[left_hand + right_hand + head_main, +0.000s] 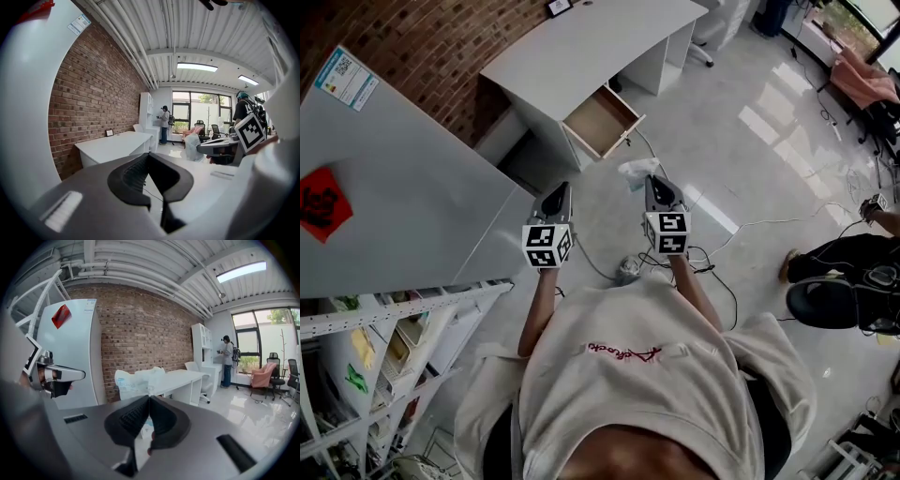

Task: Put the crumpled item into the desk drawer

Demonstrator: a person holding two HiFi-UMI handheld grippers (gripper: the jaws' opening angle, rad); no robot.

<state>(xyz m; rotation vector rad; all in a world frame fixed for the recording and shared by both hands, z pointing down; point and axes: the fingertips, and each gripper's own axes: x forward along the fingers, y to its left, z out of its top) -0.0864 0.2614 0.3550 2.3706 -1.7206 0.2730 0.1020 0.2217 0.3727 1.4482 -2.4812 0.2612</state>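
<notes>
The right gripper (654, 182) is closed on one edge of the crumpled wrapper (636, 172), held up near the middle of the frame. The left gripper (558, 193) is closed too, with nothing between its jaws. The open drawer (602, 122) sits well apart, above them at upper middle, under the white desk (581, 47).

The hold looks thin, so a quick swing could probably shake the wrapper loose. Cables (727, 234) trail on the floor at centre right and could catch a foot. The fridge (403, 187) crowds the left side. The floor towards the drawer is open.
</notes>
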